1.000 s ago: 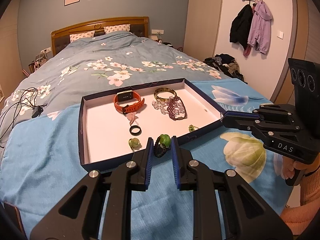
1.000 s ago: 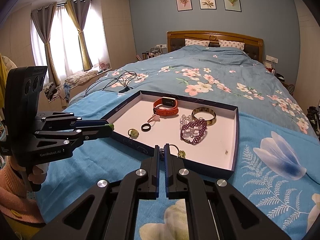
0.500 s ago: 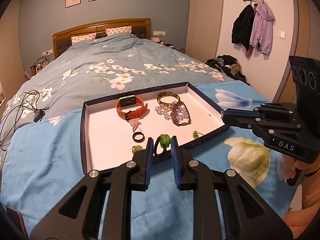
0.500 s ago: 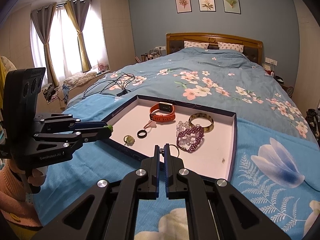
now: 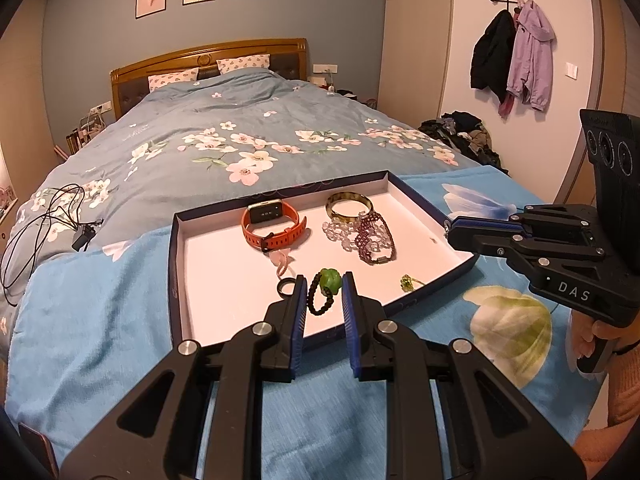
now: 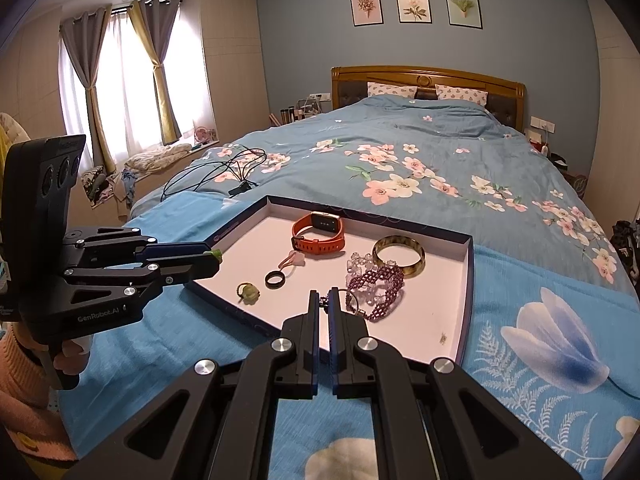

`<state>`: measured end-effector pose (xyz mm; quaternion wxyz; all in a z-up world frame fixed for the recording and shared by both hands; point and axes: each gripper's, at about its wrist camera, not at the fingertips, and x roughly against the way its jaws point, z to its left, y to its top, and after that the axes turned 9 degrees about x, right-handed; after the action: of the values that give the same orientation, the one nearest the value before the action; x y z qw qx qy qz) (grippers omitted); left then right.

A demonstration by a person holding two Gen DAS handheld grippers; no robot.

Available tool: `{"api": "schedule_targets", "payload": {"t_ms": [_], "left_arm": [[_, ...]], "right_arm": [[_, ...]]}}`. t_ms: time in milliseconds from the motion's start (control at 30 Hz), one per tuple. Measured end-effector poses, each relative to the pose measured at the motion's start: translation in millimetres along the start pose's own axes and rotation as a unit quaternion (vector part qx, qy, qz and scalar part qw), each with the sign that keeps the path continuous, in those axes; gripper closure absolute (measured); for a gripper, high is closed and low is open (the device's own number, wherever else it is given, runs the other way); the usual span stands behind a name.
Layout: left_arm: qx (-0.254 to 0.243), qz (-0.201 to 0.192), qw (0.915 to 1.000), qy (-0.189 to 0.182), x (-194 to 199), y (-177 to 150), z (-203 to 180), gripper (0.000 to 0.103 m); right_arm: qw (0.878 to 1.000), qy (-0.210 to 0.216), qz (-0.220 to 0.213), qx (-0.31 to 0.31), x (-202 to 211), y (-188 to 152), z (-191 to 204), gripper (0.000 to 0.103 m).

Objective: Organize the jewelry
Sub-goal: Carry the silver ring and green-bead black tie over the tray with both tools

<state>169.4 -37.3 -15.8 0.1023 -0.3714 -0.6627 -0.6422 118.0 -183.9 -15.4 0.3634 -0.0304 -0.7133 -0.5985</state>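
A navy tray with a white floor point(image 5: 208, 256) point(image 6: 460, 304) lies on the bed. In it are an orange watch point(image 5: 274, 226) point(image 6: 320, 232), a brown bangle point(image 5: 349, 205) point(image 6: 399, 255), clear and purple bead bracelets point(image 5: 366, 234) point(image 6: 376, 284), a black ring point(image 5: 285, 287) point(image 6: 275, 279), a pink piece point(image 5: 282, 260), a green ring point(image 6: 248, 292) and a small green charm point(image 5: 407, 282). My left gripper point(image 5: 323, 292) point(image 6: 216, 258) is shut on a green-bead black cord ring point(image 5: 329, 283) above the tray's near edge. My right gripper point(image 6: 324, 300) point(image 5: 450, 232) is shut on a thin chain with a loop point(image 6: 340, 294).
A light blue flowered cloth point(image 5: 100, 320) covers the bed's near end under the tray. Black cables and a charger point(image 5: 60, 224) point(image 6: 224, 172) lie on the floral duvet to the left. Coats hang on the wall point(image 5: 516, 48); clothes are piled below.
My left gripper has risen and moved over the tray's near edge with the green-bead ring. My right gripper has shifted slightly with the chain; both stay shut.
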Motion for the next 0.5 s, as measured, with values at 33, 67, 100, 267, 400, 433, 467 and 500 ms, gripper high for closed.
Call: {"api": "schedule_targets", "payload": {"t_ms": [33,67,100,267,400,433,467,500], "left_arm": [[0.0,0.0,1.0,0.0,-0.8,0.8,0.3,0.085],[-0.001,-0.001,1.0,0.001,-1.9,1.8,0.5,0.085],[0.0,-0.001,1.0,0.002,-2.1,1.9,0.9,0.085],[-0.001,0.001,1.0,0.003,-6.4,5.6,1.0,0.085],[-0.001,0.004,1.0,0.005,-12.9,9.4,1.7,0.085],[0.0,0.004,1.0,0.007,-13.8,9.9,1.9,0.085],[0.0,0.004,1.0,0.007,-15.8,10.7,1.9,0.085],[0.0,0.006,1.0,0.007,-17.6,11.4,2.4,0.085]], "right_arm": [[1.0,0.0,0.0,0.0,0.7,-0.6,0.6,0.1],[1.0,0.001,0.0,-0.001,-1.0,0.5,-0.5,0.1],[1.0,0.001,0.0,-0.001,-0.7,0.2,-0.3,0.1],[1.0,0.003,0.002,-0.002,-3.4,3.8,-5.3,0.1],[1.0,0.003,0.005,-0.002,-9.0,6.6,-7.6,0.1],[1.0,0.003,0.006,-0.002,-10.2,6.9,-8.3,0.1],[1.0,0.002,0.007,-0.002,-11.5,7.3,-9.3,0.1],[1.0,0.001,0.008,-0.002,-12.1,7.2,-9.0,0.1]]}}
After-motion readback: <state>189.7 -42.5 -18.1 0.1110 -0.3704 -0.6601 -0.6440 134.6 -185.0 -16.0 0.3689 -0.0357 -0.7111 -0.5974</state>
